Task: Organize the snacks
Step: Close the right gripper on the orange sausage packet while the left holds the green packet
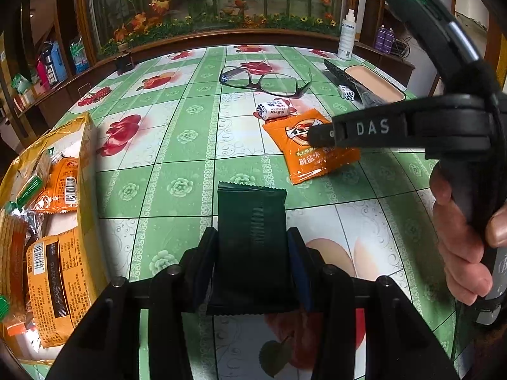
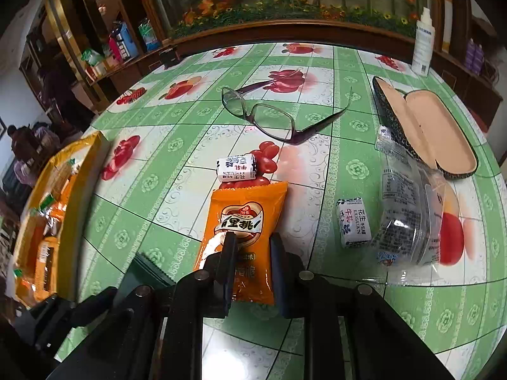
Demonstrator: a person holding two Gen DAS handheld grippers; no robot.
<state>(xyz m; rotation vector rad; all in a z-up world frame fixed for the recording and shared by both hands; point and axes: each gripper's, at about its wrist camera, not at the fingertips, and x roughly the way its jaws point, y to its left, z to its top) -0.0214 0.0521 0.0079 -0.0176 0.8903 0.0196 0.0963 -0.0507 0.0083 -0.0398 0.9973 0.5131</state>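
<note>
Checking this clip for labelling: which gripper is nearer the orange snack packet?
Right. The right gripper is shut on the orange snack packet on the table. The left gripper is off to the side, gripping a dark green packet, apart from the orange one.

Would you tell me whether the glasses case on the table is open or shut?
Open: the glasses case lies hinged apart, its beige lining facing up, with nothing visible inside.

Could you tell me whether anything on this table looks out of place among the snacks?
Yes: a pair of eyeglasses lies unfolded on the tablecloth, and its case sits open beside a clear plastic packet. Neither is a snack. Nothing looks spilled or damaged.
</note>
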